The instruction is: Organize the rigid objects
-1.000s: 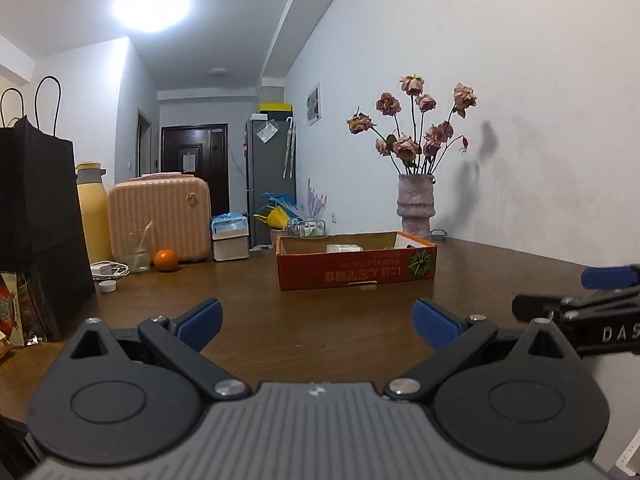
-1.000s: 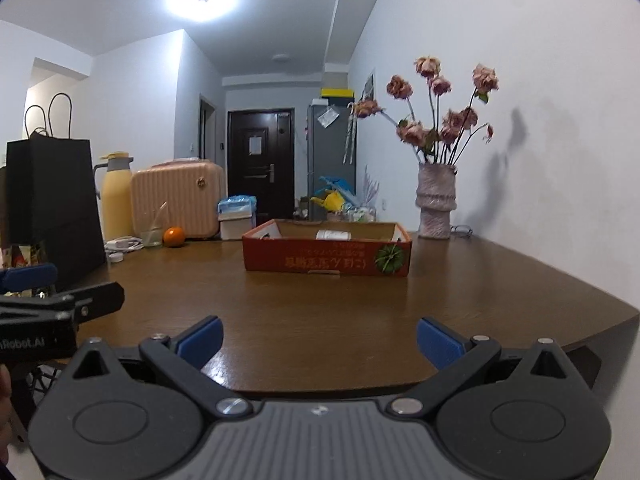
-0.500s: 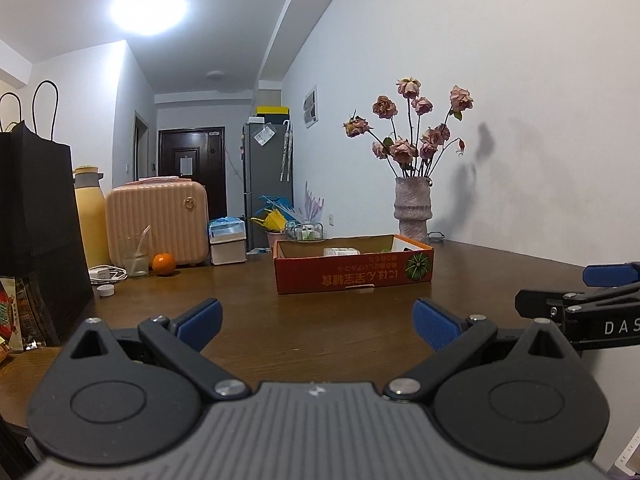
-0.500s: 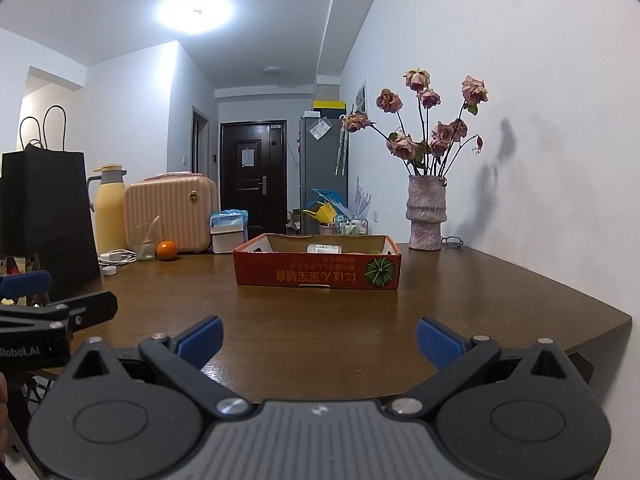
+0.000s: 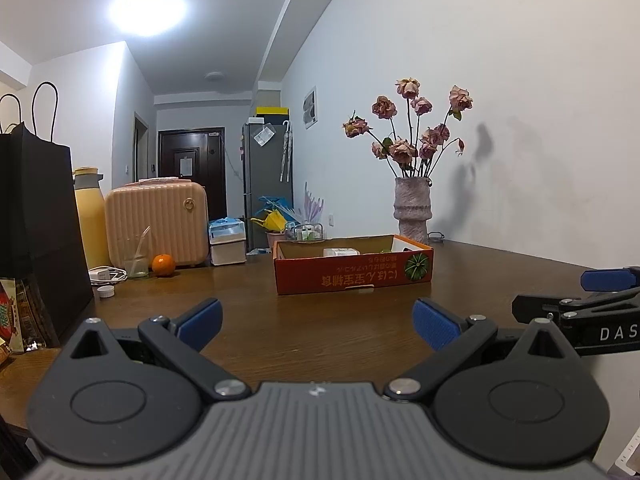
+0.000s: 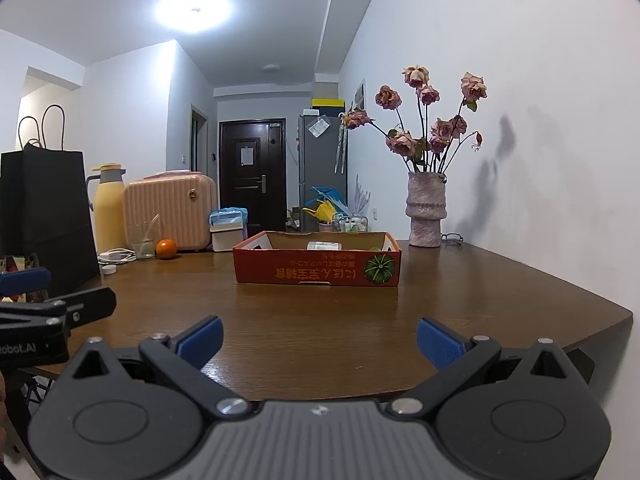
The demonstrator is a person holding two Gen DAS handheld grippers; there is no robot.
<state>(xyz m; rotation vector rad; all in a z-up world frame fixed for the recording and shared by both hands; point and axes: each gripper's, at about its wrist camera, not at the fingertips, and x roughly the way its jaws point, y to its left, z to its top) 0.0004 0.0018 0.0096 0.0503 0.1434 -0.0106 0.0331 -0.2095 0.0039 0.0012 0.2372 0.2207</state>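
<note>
Your workspace is a white-walled room with a dark door [image 6: 253,172] at the far end and a broad wooden table [image 6: 320,320] filling the foreground. Along the table's left side you have a tall black paper bag [image 5: 38,232], a ribbed peach case [image 5: 158,224] and a yellow flask [image 5: 90,216]. Against the wall on the right stands a textured vase [image 6: 426,210] of dried roses. Near the table's middle sits the red cardboard tray [image 5: 352,276], open at the top, with a small white box [image 5: 340,252] lying inside it; what else it holds you cannot make out from this low angle. By the case are a clear glass [image 5: 136,258], an orange [image 5: 163,265] just beside it, and a white charger [image 5: 105,275]. Your left gripper [image 5: 318,320] and right gripper [image 6: 319,336] both hover at the near edge, well apart from the tray, each with its blue-padded jaws spread wide and nothing between them.
</note>
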